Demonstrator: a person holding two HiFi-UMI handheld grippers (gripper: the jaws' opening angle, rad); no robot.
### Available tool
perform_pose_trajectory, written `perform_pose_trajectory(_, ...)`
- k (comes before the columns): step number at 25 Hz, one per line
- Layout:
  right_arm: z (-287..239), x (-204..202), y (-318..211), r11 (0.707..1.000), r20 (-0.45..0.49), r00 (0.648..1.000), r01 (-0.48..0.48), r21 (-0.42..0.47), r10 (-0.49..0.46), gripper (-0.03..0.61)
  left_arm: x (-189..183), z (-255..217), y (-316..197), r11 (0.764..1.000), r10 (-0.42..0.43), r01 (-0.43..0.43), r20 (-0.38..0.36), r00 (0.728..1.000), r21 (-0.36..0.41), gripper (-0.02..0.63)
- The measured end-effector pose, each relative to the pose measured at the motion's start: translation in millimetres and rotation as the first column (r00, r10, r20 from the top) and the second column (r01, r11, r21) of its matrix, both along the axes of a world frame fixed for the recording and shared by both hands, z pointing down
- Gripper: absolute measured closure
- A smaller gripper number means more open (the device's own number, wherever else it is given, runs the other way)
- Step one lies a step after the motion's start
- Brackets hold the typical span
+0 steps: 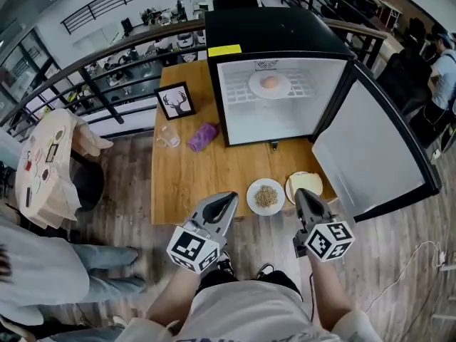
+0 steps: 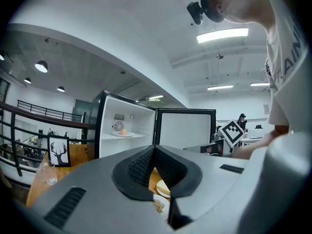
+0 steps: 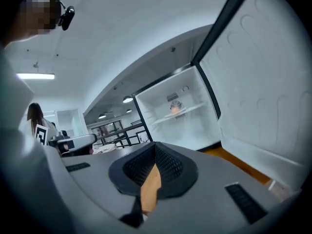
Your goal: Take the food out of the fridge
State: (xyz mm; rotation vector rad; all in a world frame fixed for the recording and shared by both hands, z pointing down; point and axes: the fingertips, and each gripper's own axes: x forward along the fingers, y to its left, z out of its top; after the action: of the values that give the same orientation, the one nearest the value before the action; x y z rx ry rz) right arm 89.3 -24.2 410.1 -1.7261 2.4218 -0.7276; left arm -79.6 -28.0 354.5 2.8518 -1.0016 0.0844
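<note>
Left gripper: I see my left gripper [image 2: 154, 149] with its 2 jaws closed tip to tip and nothing between them. Its tip hangs over the near edge of the table [image 1: 206, 173].
Right gripper: my right gripper [image 3: 155, 147] also has its 2 jaws pressed together and carries nothing. It is near the left one, on the same near side of the table.
Fridge: the black fridge [image 1: 278, 30] stands at the far end of the table, and its door [image 1: 370, 155] is swung wide open to the right.
Food: the food [image 1: 270, 83], a small round orange-brown piece, lies on a white plate [image 1: 255, 90] on the shelf inside the fridge, well apart from both grippers.
Near plates: 2 plates stand on the table in front of the fridge, near my gripper tips. The grain plate [image 1: 253, 191] holds a heap of brownish grains. The bread plate [image 1: 291, 189], just beside it on the right, holds a pale yellow slice.
Other things: a deer picture [image 1: 175, 100], a glass [image 1: 168, 135] and a purple cloth [image 1: 202, 136] are on the table to the left of the fridge.
</note>
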Motion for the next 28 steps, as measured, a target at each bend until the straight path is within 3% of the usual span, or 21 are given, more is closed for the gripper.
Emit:
perform_pose_trajectory(5,-58.0,-2.8,-5.0,0.992,-0.067,0.998,0.017,0.124,-0.009,0.557,-3.5,-35.2,-6.2,0.998,0.002,0.0,-0.024,1.0,0.067,0.606)
perform_pose_trajectory(10,-100.4,-1.6,-9.1,0.978,-0.064,0.998,0.011,0.209,0.002,0.557,-5.6,-57.9,-10.7,0.994,0.011,-0.007,-0.037,0.999,0.107,0.606)
perform_pose_trajectory(28,-107.3,-10.0,-20.2,0.98,-0.052,0.999,0.003,0.199,0.008,0.557,-13.3,-72.4,-15.1,0.99,0.016,-0.008,-0.057,0.998,0.141,0.606)
